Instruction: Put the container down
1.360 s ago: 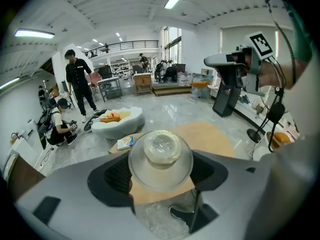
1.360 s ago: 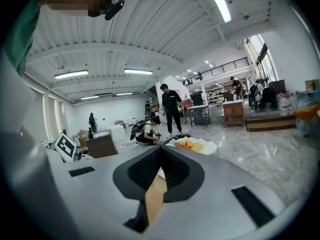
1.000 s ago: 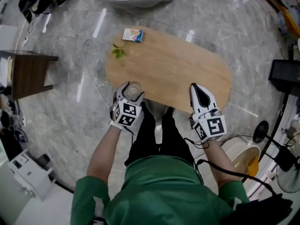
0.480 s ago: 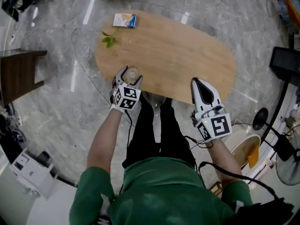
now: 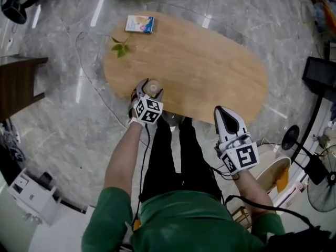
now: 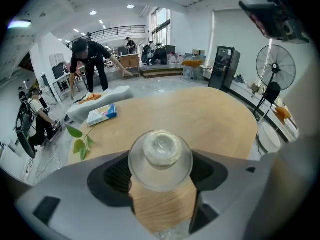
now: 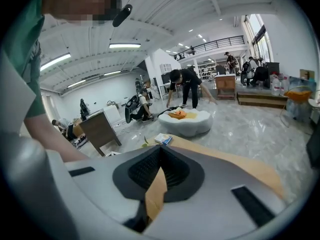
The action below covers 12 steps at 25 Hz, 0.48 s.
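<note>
One clear container (image 6: 160,156) clamped in left tongs (image 5: 151,86); right tongs (image 5: 221,111) closed, empty; one box (image 5: 139,23), one leaf sprig (image 5: 121,48) on table (image 5: 210,67)

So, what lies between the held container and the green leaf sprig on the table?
Only bare wood of the table separates the container, held by the left gripper, from the leaf sprig. The head view shows this plainly.

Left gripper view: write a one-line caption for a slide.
Left tool shut on a clear glass container over the wooden table.
</note>
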Tool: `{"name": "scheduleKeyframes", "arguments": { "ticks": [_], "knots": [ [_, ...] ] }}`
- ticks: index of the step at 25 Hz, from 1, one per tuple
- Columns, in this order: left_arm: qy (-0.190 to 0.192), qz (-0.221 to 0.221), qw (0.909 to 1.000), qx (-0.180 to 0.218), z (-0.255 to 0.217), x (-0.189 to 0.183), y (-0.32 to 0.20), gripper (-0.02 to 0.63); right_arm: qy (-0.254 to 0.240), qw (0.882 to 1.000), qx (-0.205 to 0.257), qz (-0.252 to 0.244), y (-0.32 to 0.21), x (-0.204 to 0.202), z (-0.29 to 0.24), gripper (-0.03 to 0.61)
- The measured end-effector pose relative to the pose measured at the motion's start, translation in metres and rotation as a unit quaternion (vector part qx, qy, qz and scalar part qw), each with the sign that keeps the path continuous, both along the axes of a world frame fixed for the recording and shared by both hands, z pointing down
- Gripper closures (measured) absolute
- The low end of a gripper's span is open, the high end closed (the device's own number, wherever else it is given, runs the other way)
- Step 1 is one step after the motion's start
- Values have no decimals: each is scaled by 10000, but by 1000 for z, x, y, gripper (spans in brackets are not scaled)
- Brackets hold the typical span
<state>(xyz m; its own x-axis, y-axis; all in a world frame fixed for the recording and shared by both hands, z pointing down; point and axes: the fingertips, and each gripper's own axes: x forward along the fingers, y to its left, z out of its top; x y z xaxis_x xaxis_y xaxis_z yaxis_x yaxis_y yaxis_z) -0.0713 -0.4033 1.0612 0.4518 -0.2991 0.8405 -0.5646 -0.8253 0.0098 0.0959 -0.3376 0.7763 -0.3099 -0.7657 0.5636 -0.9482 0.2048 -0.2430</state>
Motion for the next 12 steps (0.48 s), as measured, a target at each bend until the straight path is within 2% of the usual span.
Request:
{"name": "scheduleKeyframes", "arguments": {
  "ticks": [12],
  "knots": [
    [-174,-30,9998,-126,40,-1,-2,272,-55,9998,-179,-100,0,-8,24,557]
  ]
}}
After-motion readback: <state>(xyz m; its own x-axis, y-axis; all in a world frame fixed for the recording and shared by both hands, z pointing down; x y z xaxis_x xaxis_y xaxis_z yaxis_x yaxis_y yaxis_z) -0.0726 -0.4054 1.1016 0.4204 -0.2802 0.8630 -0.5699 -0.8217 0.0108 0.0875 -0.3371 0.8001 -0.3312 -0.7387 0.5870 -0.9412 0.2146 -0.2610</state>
